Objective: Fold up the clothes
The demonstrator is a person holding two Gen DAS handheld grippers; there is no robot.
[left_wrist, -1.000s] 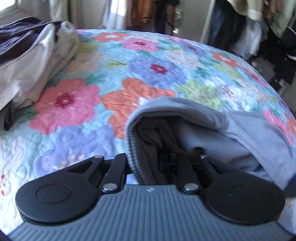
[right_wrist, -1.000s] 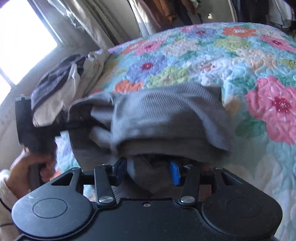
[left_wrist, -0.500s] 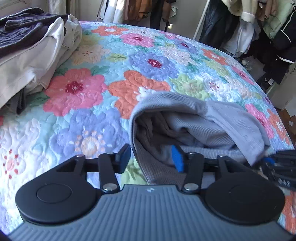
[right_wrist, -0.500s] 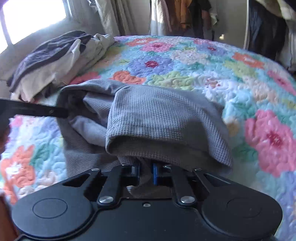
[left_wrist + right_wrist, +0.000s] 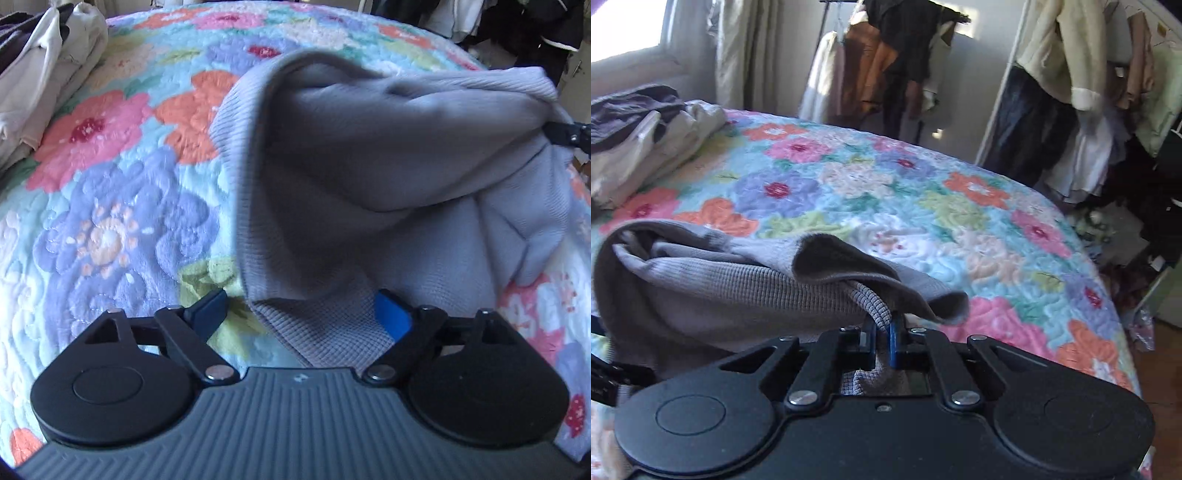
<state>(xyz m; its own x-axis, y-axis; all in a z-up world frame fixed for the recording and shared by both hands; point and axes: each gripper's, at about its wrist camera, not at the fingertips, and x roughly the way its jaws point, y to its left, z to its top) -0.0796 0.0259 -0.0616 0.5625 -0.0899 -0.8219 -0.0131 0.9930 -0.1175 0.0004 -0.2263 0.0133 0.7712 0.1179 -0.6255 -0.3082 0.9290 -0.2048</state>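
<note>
Right tongs (image 5: 882, 334): we note the jaws nearly closed, pinching a ribbed edge of the grey knit garment (image 5: 738, 291), which drapes left and away from them over the bed (image 5: 886, 206).

Left tongs (image 5: 306, 314): jaws spread wide, gripping nothing; the garment's waffle-knit hem lies between them, closer to the blue right pad (image 5: 391, 314).

Beyond the left tongs the cloth rises in a slack tent toward the right tongs at far right. Folded clothes (image 5: 48, 74) sit far left.

Handling, our judgement: soft, light, limp fabric that sags and bunches; it will not hold shape, so we take it at the thicker ribbed hem or a corner, not mid-panel.

Versus one second ago: the left tongs were then clamped on the garment and are now released. The right tongs have lifted their edge higher.
</note>
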